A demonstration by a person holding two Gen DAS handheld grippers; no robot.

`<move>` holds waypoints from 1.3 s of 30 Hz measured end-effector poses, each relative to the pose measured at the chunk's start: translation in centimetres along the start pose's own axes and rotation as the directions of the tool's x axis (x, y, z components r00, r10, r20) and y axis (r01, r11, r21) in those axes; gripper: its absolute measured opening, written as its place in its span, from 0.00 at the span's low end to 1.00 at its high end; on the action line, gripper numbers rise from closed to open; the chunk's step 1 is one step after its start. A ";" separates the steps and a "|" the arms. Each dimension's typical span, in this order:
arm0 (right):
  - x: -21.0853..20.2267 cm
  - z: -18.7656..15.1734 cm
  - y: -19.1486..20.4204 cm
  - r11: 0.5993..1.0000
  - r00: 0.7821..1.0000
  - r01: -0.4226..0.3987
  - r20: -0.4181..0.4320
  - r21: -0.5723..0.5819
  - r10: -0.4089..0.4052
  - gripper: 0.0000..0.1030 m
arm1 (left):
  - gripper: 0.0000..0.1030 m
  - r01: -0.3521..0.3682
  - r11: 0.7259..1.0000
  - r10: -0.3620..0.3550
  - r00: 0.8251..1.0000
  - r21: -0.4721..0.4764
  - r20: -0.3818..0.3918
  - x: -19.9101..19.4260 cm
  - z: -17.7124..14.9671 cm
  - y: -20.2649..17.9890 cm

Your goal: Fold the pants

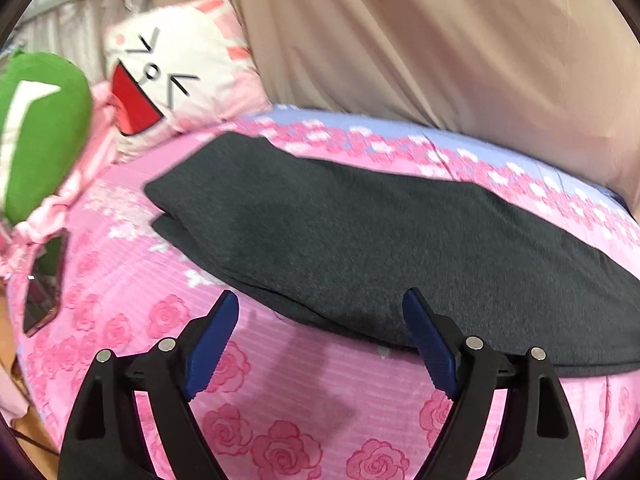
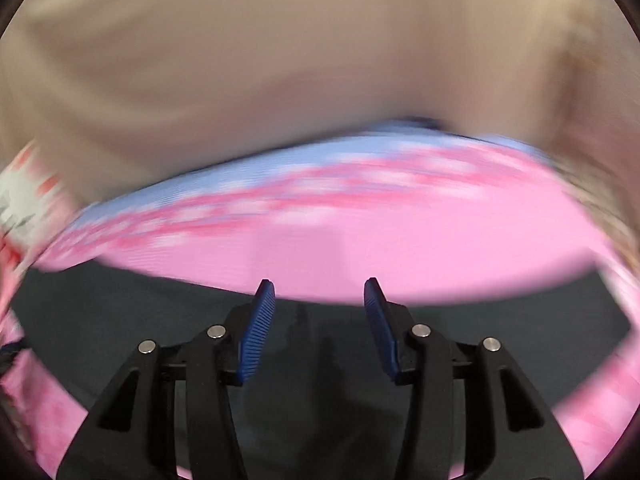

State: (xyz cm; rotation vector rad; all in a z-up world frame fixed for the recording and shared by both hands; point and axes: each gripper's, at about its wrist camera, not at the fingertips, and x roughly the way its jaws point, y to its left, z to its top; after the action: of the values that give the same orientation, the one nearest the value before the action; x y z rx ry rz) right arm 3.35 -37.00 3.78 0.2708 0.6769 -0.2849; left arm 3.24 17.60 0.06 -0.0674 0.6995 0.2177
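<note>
Dark grey pants (image 1: 360, 240) lie flat on a pink rose-print bedspread (image 1: 280, 412), folded lengthwise with one leg on the other, running from upper left to right. My left gripper (image 1: 320, 304) is open and empty, just above the pants' near edge; its right finger (image 1: 432, 344) overlaps the cloth. In the blurred right wrist view the pants (image 2: 120, 320) spread under my right gripper (image 2: 319, 284), which is open and empty above them.
A white and pink face cushion (image 1: 176, 68) and a green cushion (image 1: 40, 128) lie at the bed's head. A phone (image 1: 42, 296) lies near the left bed edge. A beige curtain (image 1: 440, 40) hangs behind the bed.
</note>
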 end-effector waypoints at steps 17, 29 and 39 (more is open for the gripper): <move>1.2 -1.2 -17.6 0.929 0.984 0.164 -0.128 0.332 -0.128 0.52 | 0.85 0.043 0.998 -0.048 0.993 0.046 0.107 -2.7 -0.7 -6.8; -4.3 1.8 -9.3 0.965 0.995 -0.076 0.085 0.250 0.056 0.09 | 0.85 0.058 0.998 -0.060 0.997 0.036 0.057 -1.7 -0.7 -6.5; -5.3 1.9 16.9 0.889 0.900 -0.434 -0.020 -0.146 0.436 0.09 | 0.85 0.101 0.995 -0.100 0.993 -0.007 0.061 -1.8 -0.7 -5.6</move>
State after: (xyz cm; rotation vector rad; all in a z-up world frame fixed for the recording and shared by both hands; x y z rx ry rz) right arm 6.26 -21.03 11.20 0.2711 0.6023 0.1943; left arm 2.64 11.74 0.61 -0.1049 0.6332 0.1261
